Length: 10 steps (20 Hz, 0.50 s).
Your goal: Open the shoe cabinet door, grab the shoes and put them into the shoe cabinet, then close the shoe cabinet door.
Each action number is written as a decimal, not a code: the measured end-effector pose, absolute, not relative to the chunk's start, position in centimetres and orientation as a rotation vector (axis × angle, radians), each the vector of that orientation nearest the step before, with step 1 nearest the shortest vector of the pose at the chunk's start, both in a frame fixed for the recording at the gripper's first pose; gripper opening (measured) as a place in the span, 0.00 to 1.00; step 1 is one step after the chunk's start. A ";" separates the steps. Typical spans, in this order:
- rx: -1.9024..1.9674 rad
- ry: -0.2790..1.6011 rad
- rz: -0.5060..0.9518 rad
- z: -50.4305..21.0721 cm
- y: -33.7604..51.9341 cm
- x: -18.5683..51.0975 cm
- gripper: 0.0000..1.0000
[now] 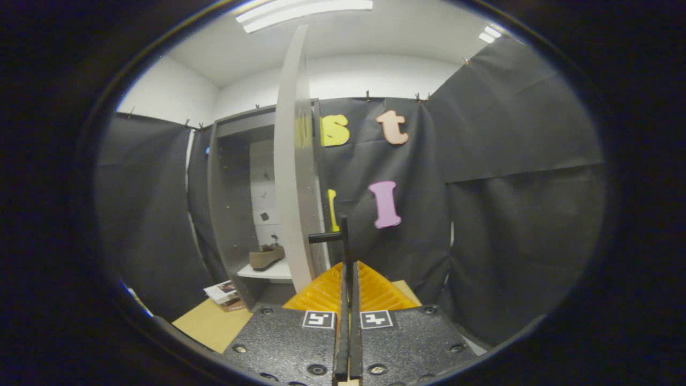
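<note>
The grey shoe cabinet [230, 203] stands open on the left. Its white door [292, 161] is swung out and seen nearly edge-on, just left of my fingers. A black bar handle [343, 233] juts from the door's edge. My gripper [349, 266] is shut on this handle, whose upper end rises above the fingertips. A brown shoe [266, 257] lies inside the cabinet on a white shelf [268, 272], behind the door and to the left of my fingers.
A wooden floor panel [214, 321] lies below the cabinet, with a small booklet [225, 294] by the cabinet's foot. Black cloth walls close in the booth on the left, behind and to the right.
</note>
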<state>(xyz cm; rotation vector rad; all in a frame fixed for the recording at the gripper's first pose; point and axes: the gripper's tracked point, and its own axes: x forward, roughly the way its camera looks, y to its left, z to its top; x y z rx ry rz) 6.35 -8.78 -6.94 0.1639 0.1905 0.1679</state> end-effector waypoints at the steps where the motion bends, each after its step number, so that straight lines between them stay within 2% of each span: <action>1: 0.167 0.192 0.137 -7.0 -10.0 5.9 0.04; 3: 0.136 0.164 0.079 -6.7 -12.3 5.3 0.04; 6: 0.127 0.122 0.073 -5.4 -11.7 2.9 0.05; 10: 0.079 0.125 -0.032 -5.8 -12.2 0.1 0.82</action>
